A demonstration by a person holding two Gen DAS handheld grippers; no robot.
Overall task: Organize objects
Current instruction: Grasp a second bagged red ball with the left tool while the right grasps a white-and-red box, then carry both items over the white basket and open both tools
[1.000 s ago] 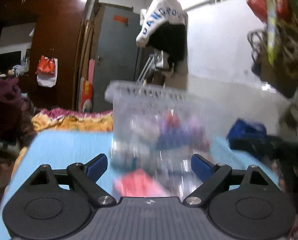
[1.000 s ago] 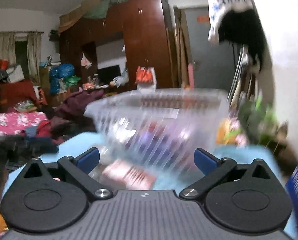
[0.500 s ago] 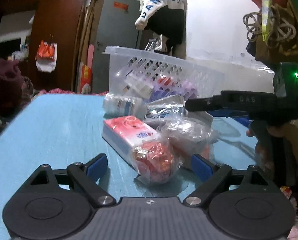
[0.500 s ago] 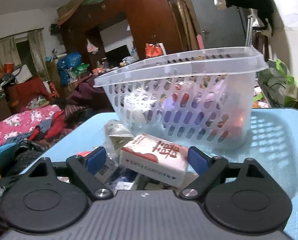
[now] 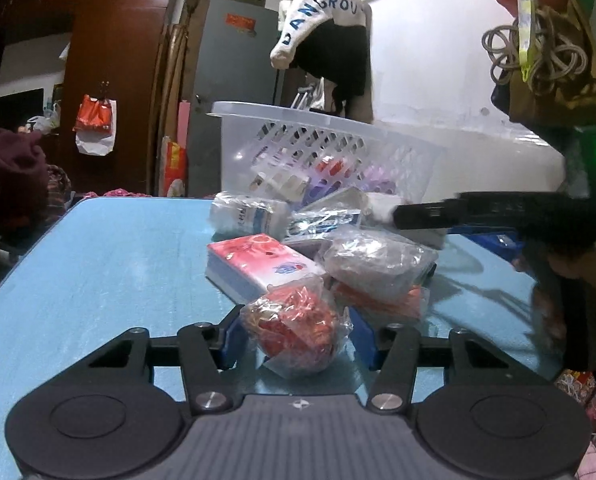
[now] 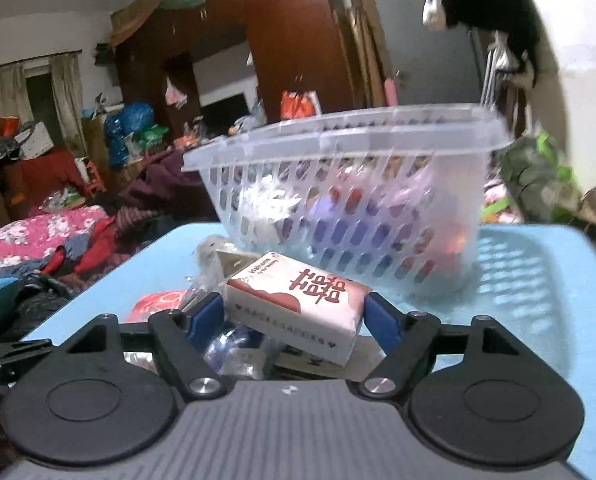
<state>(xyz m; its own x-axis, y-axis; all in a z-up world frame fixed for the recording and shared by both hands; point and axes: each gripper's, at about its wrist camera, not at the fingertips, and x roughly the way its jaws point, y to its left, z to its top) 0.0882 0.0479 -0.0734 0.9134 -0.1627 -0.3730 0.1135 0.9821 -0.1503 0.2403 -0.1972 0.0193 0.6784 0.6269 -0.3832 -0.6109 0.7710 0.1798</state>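
Observation:
A small clear bag of red trinkets (image 5: pixel 294 328) lies on the blue table (image 5: pixel 118 260) at the near end of a pile. My left gripper (image 5: pixel 294 338) is closing, and its blue pads touch both sides of that bag. A white and red packet (image 6: pixel 298 300) rests tilted on top of the pile in front of the clear slotted basket (image 6: pixel 338 132). My right gripper (image 6: pixel 294 318) is closing too, with its pads against the packet's two ends. The basket (image 5: pixel 338 120) holds several small items.
The pile also holds a pink tissue pack (image 5: pixel 258 264), a clear bag (image 5: pixel 378 260) and a white wrapped roll (image 5: pixel 246 216). A person's hand (image 5: pixel 570 272) holds the right gripper at the table's right side. Clothes and clutter lie beyond the table's left edge (image 6: pixel 38 240).
Both views have settled from a blurred sweep past the basket down to the pile. The left jaws narrowed onto the red bag, and the right jaws onto the white and red packet.

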